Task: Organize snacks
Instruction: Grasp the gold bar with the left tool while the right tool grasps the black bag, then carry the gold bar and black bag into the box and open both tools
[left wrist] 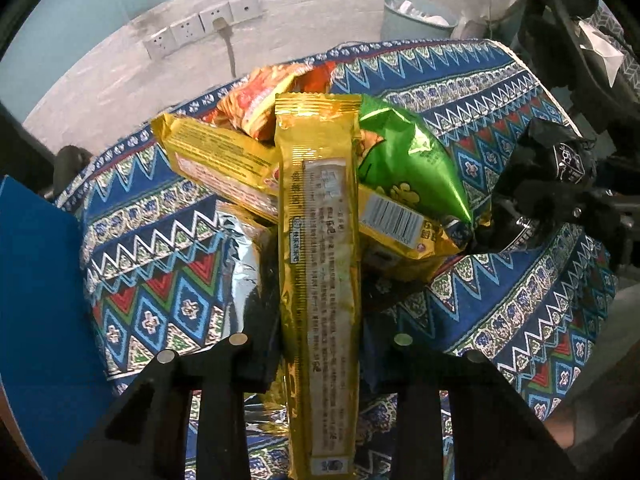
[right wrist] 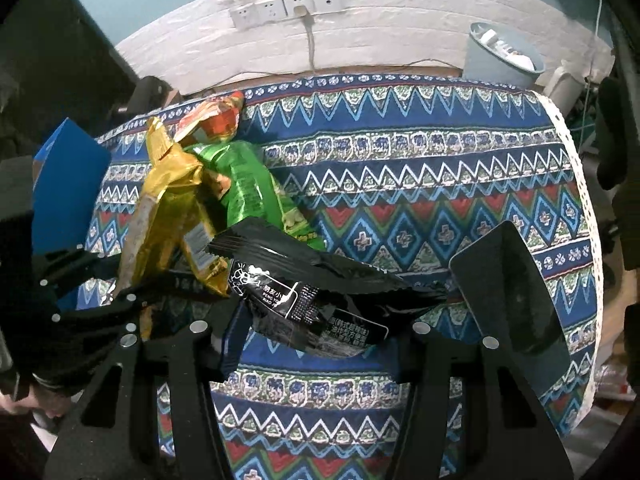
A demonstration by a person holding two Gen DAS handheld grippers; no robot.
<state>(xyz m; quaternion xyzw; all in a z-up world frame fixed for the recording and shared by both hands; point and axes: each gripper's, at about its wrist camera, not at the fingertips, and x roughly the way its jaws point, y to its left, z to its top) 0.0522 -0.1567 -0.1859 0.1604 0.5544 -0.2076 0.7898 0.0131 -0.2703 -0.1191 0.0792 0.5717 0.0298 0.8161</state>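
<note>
I'm clamping my left gripper on a long, shiny gold snack packet above the snack pile; my right gripper is seemingly pinching a crinkled black packet over the patterned cloth.

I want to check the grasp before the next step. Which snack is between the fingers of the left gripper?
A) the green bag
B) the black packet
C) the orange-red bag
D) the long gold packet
D: in the left wrist view the long gold packet runs lengthwise between the fingers of the left gripper, above the pile.
</note>
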